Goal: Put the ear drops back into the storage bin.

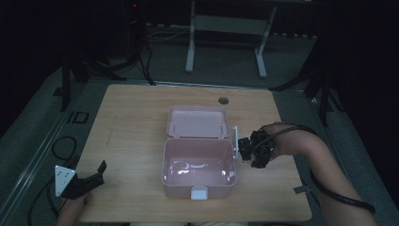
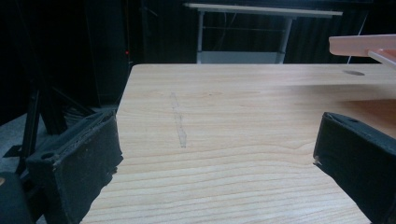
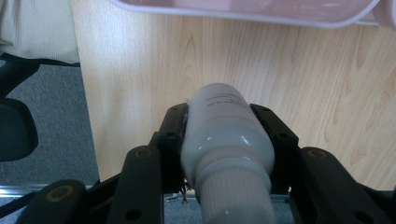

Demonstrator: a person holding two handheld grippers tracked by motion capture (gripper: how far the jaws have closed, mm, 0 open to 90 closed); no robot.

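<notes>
The right gripper clamps a white bottle between its jaws, the ribbed cap toward the camera and the rounded base pointing out over the pale wooden bench. In the high view this gripper hovers just beside the right wall of an open pink box, whose lid lies back flat behind it. The left gripper rests well to the left of the box near the bench's front edge, jaws spread wide and empty. A round grommet hole sits behind the box. Beyond the bench, grey carpet, trailing cables and a white desk frame fade into a dark room.
</notes>
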